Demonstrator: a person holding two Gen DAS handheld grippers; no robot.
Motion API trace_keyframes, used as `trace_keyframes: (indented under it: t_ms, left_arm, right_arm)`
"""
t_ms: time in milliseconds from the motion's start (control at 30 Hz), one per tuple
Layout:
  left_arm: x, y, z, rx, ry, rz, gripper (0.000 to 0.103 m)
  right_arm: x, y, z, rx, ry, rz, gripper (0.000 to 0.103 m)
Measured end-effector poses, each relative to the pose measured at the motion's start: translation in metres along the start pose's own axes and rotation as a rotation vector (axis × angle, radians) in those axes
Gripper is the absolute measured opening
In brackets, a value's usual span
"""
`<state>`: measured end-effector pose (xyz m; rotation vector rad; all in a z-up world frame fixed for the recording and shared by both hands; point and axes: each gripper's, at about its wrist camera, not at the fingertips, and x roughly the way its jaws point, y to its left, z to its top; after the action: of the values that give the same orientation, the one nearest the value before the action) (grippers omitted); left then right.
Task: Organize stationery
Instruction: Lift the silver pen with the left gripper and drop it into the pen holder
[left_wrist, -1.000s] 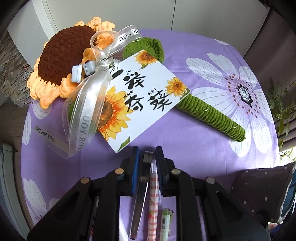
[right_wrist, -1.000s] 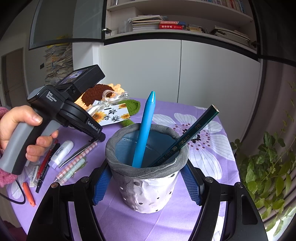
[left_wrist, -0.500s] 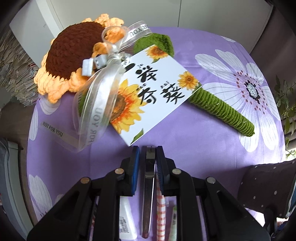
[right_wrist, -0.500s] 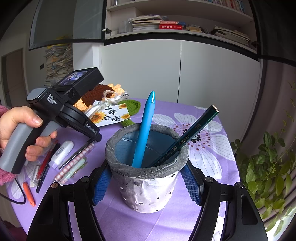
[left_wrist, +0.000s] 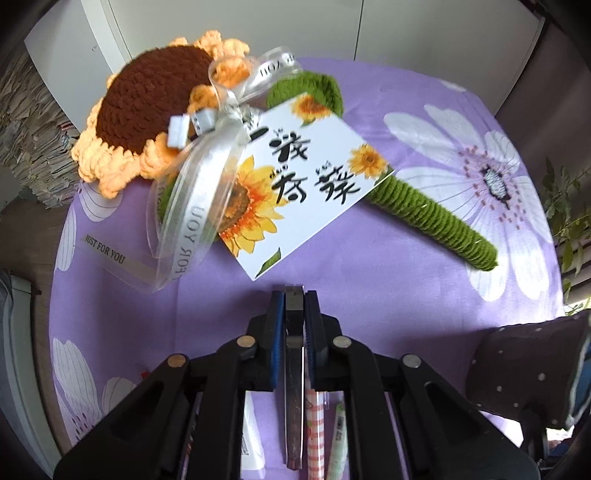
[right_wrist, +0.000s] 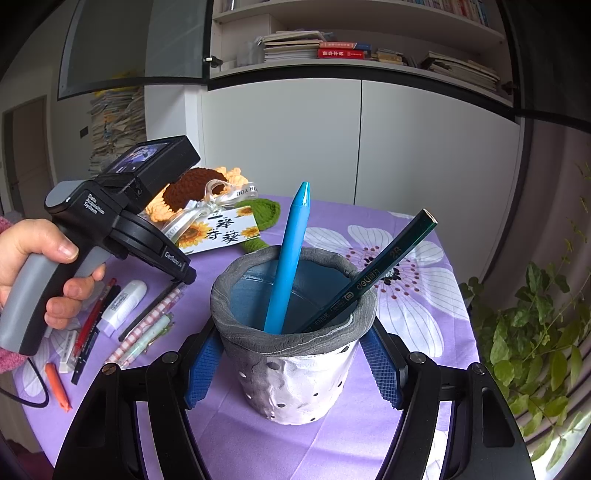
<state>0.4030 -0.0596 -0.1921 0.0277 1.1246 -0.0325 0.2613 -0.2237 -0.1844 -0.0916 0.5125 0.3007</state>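
My left gripper (left_wrist: 293, 295) is shut on a flat dark metal tool (left_wrist: 293, 373), its tip lifted a little off the purple cloth; it also shows in the right wrist view (right_wrist: 186, 275). Under it lie a pink checked pen (left_wrist: 314, 439), a pale green pen (left_wrist: 338, 443) and a white correction tape (left_wrist: 251, 435). My right gripper (right_wrist: 293, 354) holds a grey perforated pen pot (right_wrist: 295, 373) between its blue pads. The pot holds a blue pen (right_wrist: 290, 254) and a dark green pencil (right_wrist: 373, 277). The pot shows at the right edge of the left wrist view (left_wrist: 528, 373).
A crocheted sunflower (left_wrist: 147, 107) with ribbon, a card (left_wrist: 299, 184) and a green stem (left_wrist: 439, 221) lies at the back of the round table (left_wrist: 369, 280). Red and black pens (right_wrist: 92, 321), an eraser (right_wrist: 68, 350) and an orange cap (right_wrist: 59, 387) lie at the left. A plant (right_wrist: 528, 332) stands at the right.
My left gripper has closed on the metal tool and raised its tip off the cloth, drifting back a little. The right gripper and pot have not moved.
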Motion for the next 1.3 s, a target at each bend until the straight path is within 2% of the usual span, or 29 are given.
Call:
trace_keyframes:
  t_ms: [133, 267, 400, 633, 767, 900, 1033, 1300]
  left_arm:
    - [-0.045, 0.002, 0.000, 0.000, -0.114, -0.032, 0.009]
    - [-0.104, -0.006, -0.007, 0.022, -0.261, -0.076, 0.009]
    - [-0.146, -0.017, -0.016, 0.048, -0.363, -0.134, 0.009]
    - [-0.188, -0.052, -0.021, 0.097, -0.516, -0.259, 0.009]
    - [-0.184, -0.078, -0.015, 0.122, -0.538, -0.333, 0.009]
    - [-0.170, -0.088, -0.011, 0.110, -0.570, -0.369, 0.009]
    - [-0.149, -0.087, -0.008, 0.082, -0.513, -0.422, 0.009]
    - [-0.132, -0.082, -0.024, 0.095, -0.452, -0.417, 0.009]
  right_arm:
    - [0.000, 0.001, 0.000, 0.001, 0.000, 0.001, 0.072]
    - [0.000, 0.000, 0.000, 0.002, 0.000, 0.001, 0.072]
    - [0.000, 0.000, 0.000, 0.001, 0.000, 0.001, 0.072]
    - [0.000, 0.001, 0.000, -0.004, 0.000, -0.002, 0.072]
    - [0.000, 0.002, 0.000, -0.003, 0.000, -0.002, 0.072]
    - [0.000, 0.001, 0.000, -0.001, 0.000, 0.001, 0.072]
    - [0.000, 0.000, 0.000, 0.007, -0.002, 0.010, 0.072]
    - [-0.001, 0.000, 0.000, 0.007, -0.002, 0.010, 0.072]
